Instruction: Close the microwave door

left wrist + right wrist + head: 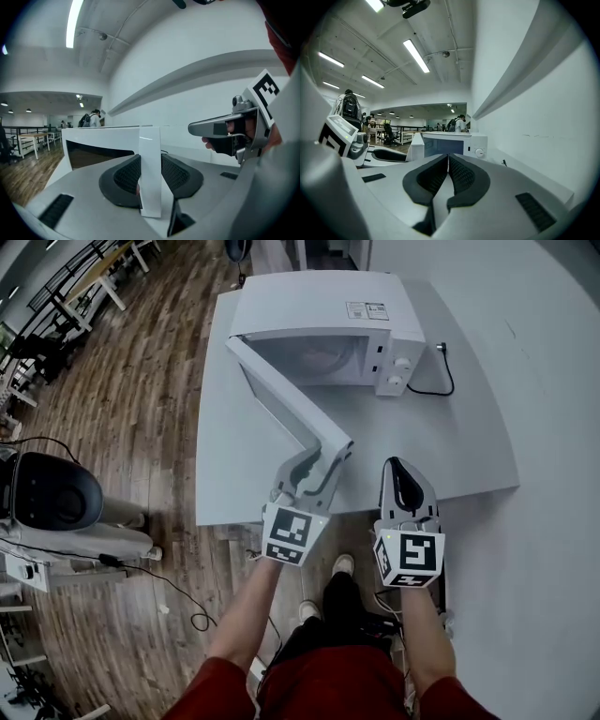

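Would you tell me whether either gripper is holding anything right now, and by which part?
The left gripper holds the microwave door by its free outer edge, clamped between the fingers. The right gripper is shut and empty.

overhead head view; gripper views level, sharing microwave door [286, 399]

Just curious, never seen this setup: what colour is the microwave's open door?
The door is white, clearest in the head view.
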